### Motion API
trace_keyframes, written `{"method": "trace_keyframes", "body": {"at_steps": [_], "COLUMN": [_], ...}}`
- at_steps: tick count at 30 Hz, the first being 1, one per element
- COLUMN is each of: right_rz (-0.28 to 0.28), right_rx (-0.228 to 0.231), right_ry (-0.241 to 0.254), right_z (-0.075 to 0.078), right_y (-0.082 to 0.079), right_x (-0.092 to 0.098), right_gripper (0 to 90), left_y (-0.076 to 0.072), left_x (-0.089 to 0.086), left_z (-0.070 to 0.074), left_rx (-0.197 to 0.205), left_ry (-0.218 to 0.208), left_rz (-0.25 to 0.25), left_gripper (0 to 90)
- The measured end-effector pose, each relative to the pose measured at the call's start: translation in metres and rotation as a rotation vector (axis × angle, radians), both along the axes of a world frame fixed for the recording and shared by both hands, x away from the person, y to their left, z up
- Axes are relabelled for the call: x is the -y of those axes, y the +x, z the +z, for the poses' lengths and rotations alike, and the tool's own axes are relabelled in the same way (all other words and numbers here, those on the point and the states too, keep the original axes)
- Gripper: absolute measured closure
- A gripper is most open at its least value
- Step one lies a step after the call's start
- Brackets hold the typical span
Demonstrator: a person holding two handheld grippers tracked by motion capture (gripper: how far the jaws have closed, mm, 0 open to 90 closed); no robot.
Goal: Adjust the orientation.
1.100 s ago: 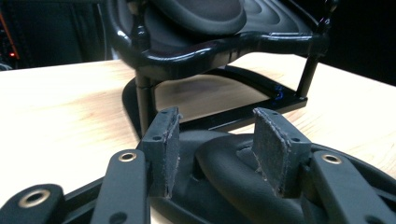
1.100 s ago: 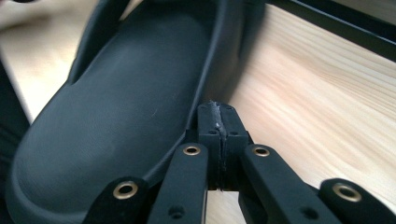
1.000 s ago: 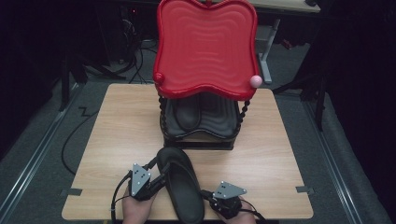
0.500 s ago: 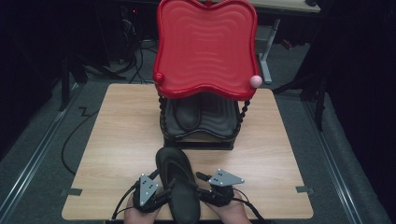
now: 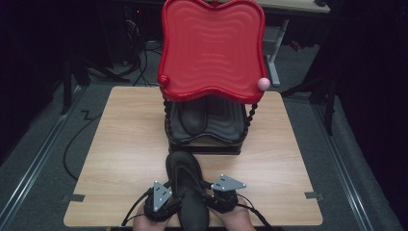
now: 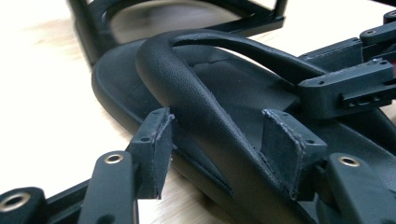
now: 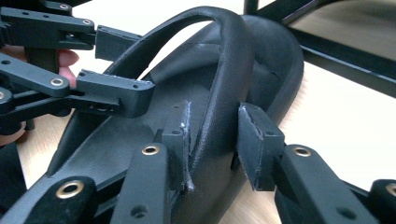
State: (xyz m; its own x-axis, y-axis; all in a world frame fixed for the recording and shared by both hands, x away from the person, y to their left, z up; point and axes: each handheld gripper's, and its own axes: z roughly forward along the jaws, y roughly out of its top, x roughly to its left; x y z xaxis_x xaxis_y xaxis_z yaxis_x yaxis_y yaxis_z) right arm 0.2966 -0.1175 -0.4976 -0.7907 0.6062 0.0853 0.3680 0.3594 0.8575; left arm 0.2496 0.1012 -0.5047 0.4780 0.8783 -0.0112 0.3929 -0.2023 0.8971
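I'm watching the sandal lying at the table's near edge, in front of the rack. My left gripper is straddling 1 strap, jaws apart and just closing, pads clear of it. My right gripper is straddling the other strap, jaws closing, inner pad touching it, outer pad just beside.

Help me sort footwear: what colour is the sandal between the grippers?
Black sandal, clearest in the left gripper view.
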Motion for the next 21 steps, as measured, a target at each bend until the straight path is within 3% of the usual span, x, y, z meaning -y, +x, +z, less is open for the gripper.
{"method": "trace_keyframes", "body": {"at_steps": [9, 21], "right_rz": [-0.078, -0.184], "right_rx": [0.023, 0.071], "right_ry": [0.015, 0.059], "right_z": [0.007, 0.021], "right_y": [-0.018, -0.045], "right_x": [0.039, 0.078], "right_gripper": [66.4, 66.7], "left_y": [0.003, 0.004], "left_x": [0.03, 0.061], "left_z": [0.006, 0.018], "left_rx": [0.052, 0.126], "left_ry": [-0.014, -0.067], "left_rz": [-0.109, -0.241], "left_gripper": [44.0, 44.5]}}
